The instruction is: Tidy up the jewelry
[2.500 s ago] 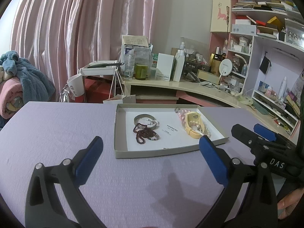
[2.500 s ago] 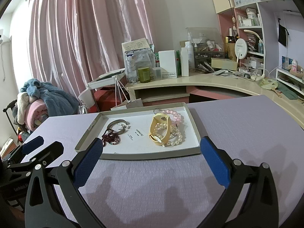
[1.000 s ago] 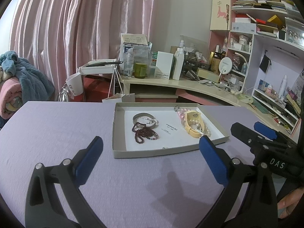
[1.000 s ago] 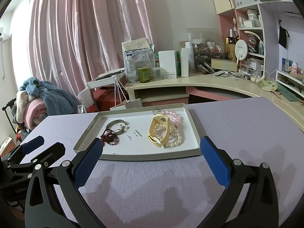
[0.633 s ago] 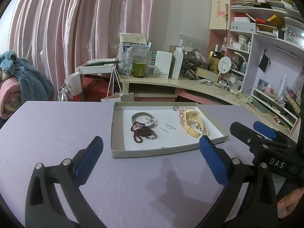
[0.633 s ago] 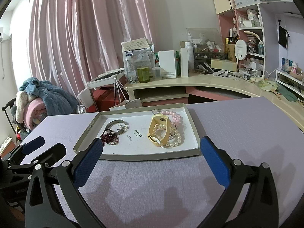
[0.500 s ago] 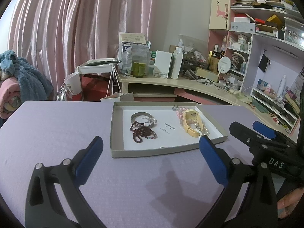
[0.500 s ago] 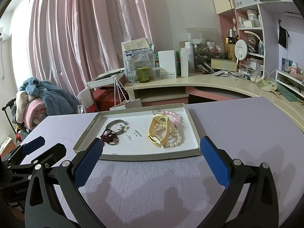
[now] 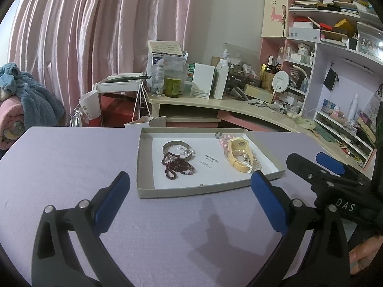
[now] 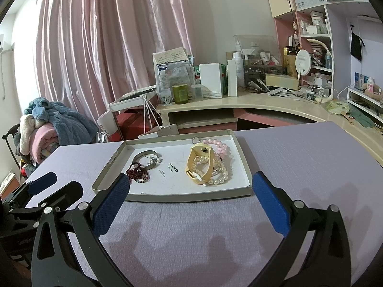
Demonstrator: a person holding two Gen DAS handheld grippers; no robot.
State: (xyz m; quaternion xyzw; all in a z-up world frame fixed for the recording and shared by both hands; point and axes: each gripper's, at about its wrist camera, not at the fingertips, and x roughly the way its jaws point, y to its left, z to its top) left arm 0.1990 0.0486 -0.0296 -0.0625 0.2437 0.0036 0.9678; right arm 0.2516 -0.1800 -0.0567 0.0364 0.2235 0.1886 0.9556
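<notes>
A shallow grey box lid with a white floor (image 9: pixel 205 189) (image 10: pixel 172 197) lies on the lilac table. In it are a silver bangle (image 9: pixel 176 148) (image 10: pixel 146 159), a dark red bead bracelet (image 9: pixel 176 166) (image 10: pixel 138 174), a yellow watch strap (image 9: pixel 239 154) (image 10: pixel 199 165), a pearl bracelet (image 10: pixel 221 175) and pink beads (image 9: pixel 222 142) (image 10: pixel 219 146). My left gripper (image 9: pixel 189 201) is open and empty, just short of the lid's near wall. My right gripper (image 10: pixel 189 202) is open and empty, in front of the lid too.
A curved desk (image 10: pixel 263 104) crowded with bottles and boxes stands behind the table. Shelves (image 9: pixel 335 47) fill the right side. A pile of blankets (image 10: pixel 47 129) sits at the left by pink curtains. The right gripper shows in the left wrist view (image 9: pixel 332 179).
The left gripper has drifted slightly right, so the lid sits a little further left in its view. The right gripper has barely moved. Both stay open.
</notes>
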